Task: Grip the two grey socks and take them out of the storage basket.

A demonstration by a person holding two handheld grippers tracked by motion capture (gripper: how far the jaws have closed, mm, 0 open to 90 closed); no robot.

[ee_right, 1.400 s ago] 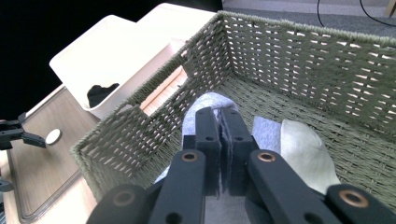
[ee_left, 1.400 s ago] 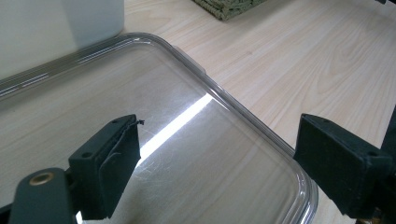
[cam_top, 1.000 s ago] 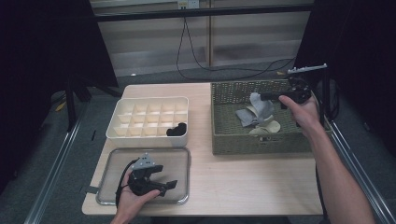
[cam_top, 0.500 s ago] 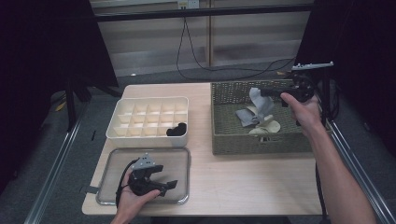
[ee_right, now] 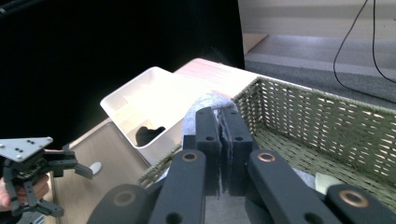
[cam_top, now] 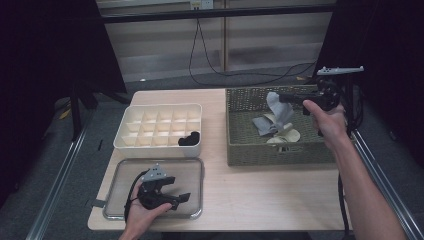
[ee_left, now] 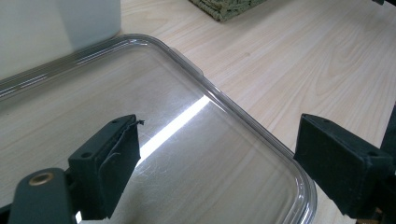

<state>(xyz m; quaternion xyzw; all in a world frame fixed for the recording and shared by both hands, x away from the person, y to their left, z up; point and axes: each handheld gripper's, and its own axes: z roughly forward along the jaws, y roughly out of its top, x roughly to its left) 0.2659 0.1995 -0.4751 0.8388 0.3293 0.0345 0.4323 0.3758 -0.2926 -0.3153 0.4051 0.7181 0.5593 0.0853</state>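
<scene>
Right gripper (ee_right: 219, 140) clamped on thin grey fabric sock (cam_top: 278, 106), lifted above woven olive basket (cam_top: 280, 150); risk of slipping free or snagging basket rim en route to white compartmented plastic organiser (cam_top: 160, 125), given shallow edge pinch.

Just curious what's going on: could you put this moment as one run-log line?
right tool: shut on grey sock, lifted over wicker basket | left tool: open, over clear tray | divided box: holds one dark item
</scene>
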